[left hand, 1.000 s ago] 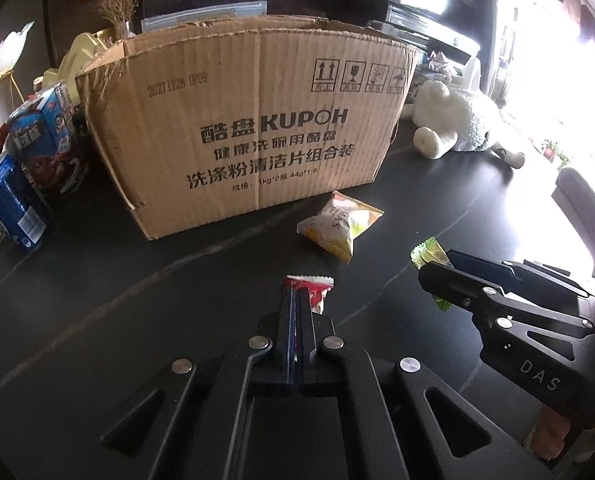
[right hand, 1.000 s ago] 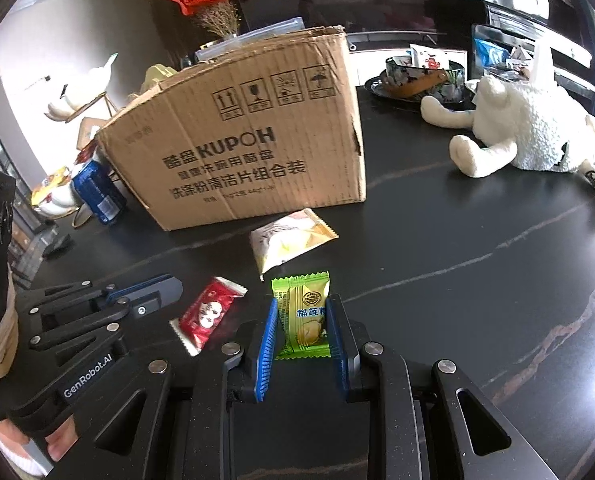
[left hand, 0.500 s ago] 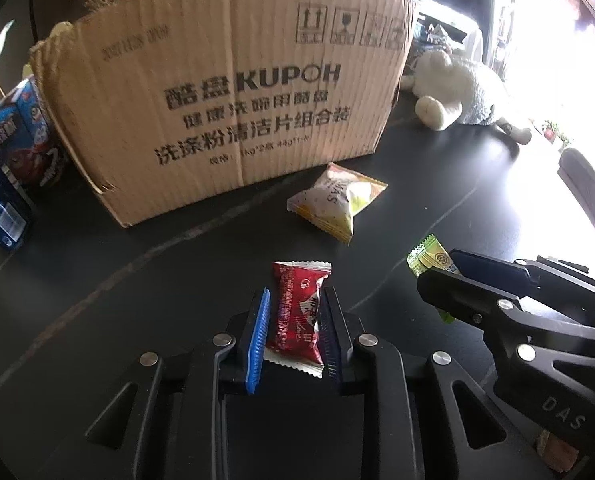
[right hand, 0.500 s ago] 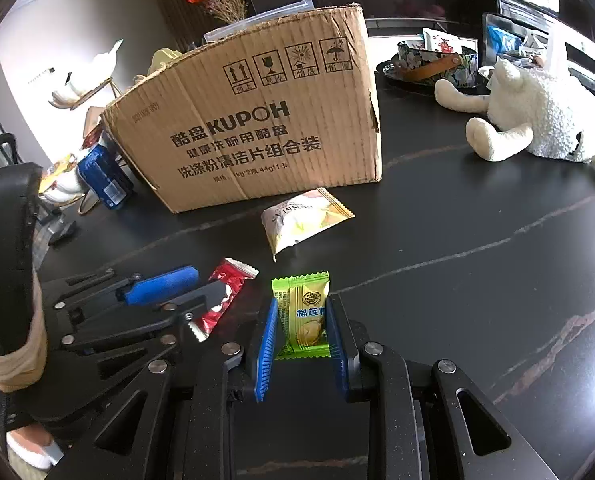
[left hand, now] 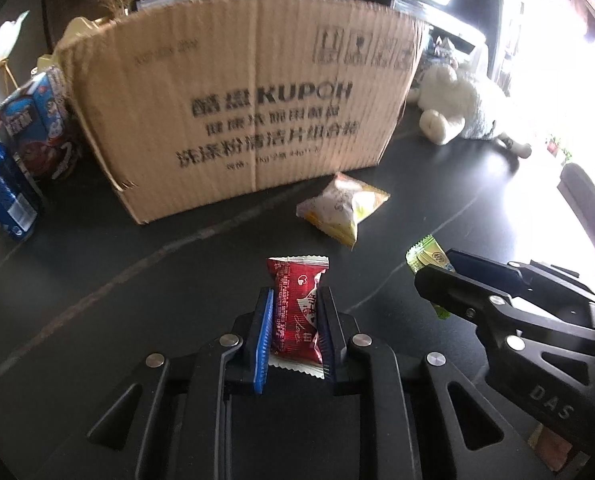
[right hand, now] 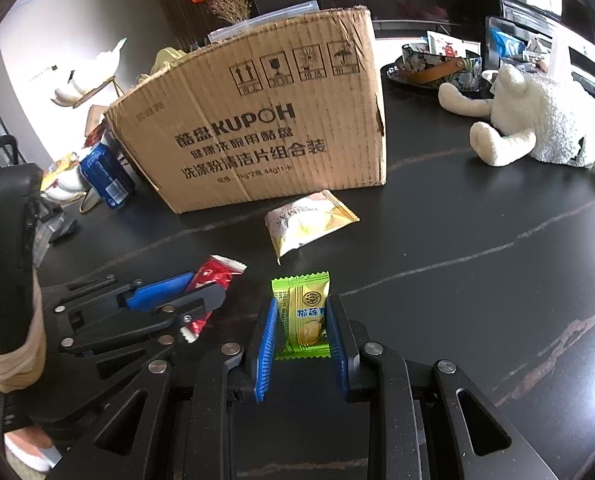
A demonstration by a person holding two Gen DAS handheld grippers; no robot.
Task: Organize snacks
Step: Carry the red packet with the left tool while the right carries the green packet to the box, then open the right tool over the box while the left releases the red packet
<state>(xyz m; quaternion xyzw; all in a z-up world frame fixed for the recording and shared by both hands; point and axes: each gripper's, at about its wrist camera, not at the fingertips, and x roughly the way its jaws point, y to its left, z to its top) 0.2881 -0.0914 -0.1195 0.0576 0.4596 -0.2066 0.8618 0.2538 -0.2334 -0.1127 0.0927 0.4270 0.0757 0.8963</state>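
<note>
A red snack packet (left hand: 297,284) sits between the blue pads of my left gripper (left hand: 295,296), whose jaws are closing and press on its sides. In the right wrist view the same left gripper (right hand: 205,292) holds that red packet (right hand: 217,274) low over the dark table (right hand: 457,220). My right gripper (right hand: 301,304) is shut on a green snack packet (right hand: 303,312); from the left wrist view, the right gripper (left hand: 433,272) shows with the green packet (left hand: 423,254) poking out. A yellow-white packet (right hand: 307,224) lies loose before the open cardboard box (right hand: 257,128).
The cardboard box (left hand: 237,100) stands behind the yellow-white packet (left hand: 343,210). Blue snack packs (left hand: 9,196) and a blue can (right hand: 105,176) stand left of the box. A white plush sheep (right hand: 537,120) and a patterned bowl (right hand: 437,68) lie at the back right.
My left gripper was shut with the red packet beyond its tips, then opened around the packet and has closed on it. The right gripper kept its hold on the green packet.
</note>
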